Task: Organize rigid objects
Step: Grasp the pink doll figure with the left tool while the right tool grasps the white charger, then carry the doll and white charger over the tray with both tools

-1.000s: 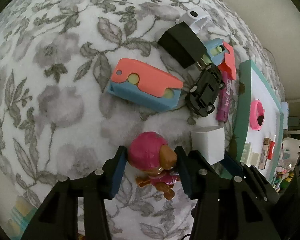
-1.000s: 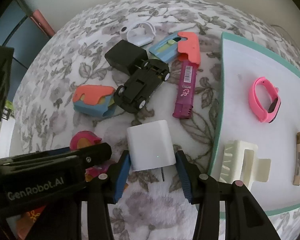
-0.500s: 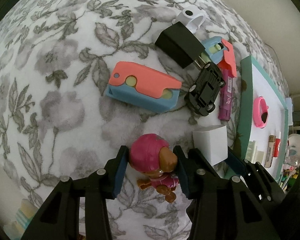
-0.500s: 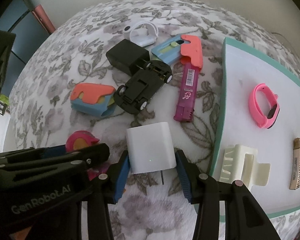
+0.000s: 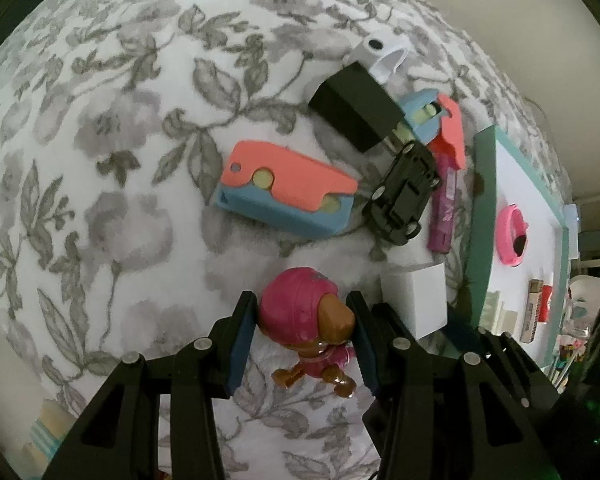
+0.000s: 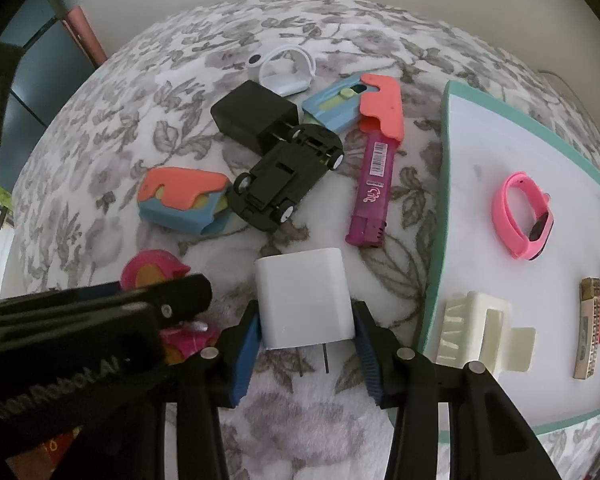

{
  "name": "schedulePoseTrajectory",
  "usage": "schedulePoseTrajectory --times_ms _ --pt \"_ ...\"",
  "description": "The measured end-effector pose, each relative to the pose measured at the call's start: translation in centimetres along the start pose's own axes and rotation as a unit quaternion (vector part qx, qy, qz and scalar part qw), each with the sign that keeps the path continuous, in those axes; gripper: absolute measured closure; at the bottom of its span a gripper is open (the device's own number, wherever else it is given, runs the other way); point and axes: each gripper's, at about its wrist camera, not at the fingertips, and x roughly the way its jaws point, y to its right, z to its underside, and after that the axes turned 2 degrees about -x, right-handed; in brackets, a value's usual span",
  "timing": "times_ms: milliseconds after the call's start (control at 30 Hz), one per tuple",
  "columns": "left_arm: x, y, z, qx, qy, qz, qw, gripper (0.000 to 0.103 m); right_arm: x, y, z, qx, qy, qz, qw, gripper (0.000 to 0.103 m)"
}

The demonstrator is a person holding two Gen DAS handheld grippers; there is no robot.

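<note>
Both claws are loaded: the left gripper [image 5: 302, 344] is clamped on the pink-helmeted brown puppy figurine of hard plastic [image 5: 306, 322], pads pressed to either side of its round head, while the right gripper [image 6: 306, 340] squeezes the white cube-shaped plastic wall charger [image 6: 304, 298] by its flat sides, metal prongs pointing back toward the camera. The two sit side by side at the near edge of the clutter on the grey-and-white floral cloth [image 5: 112, 152], the charger just left of the white tray with the teal rim [image 6: 436, 216]. To do this well, I'd say lift straight up first, so neither load clips the upturned black toy car [image 6: 284, 178] or the magenta lighter [image 6: 374, 184] just beyond, then carry the charger across the teal rim and set it in the bare stretch between the cream hair claw clip [image 6: 480, 332] and the pink wristband [image 6: 526, 220]. The figurine's rounded helmet looks slippery; a firm, level hold should stop it pivoting.
</note>
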Motion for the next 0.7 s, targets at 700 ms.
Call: schedulePoseTrajectory --times_ms 700 --pt "-5.8 1.5 -1.6 0.015 0.088 0.010 0.9959 0.056 -5.9 3.5 -1.4 0.035 0.072 0.010 0.997 0.057"
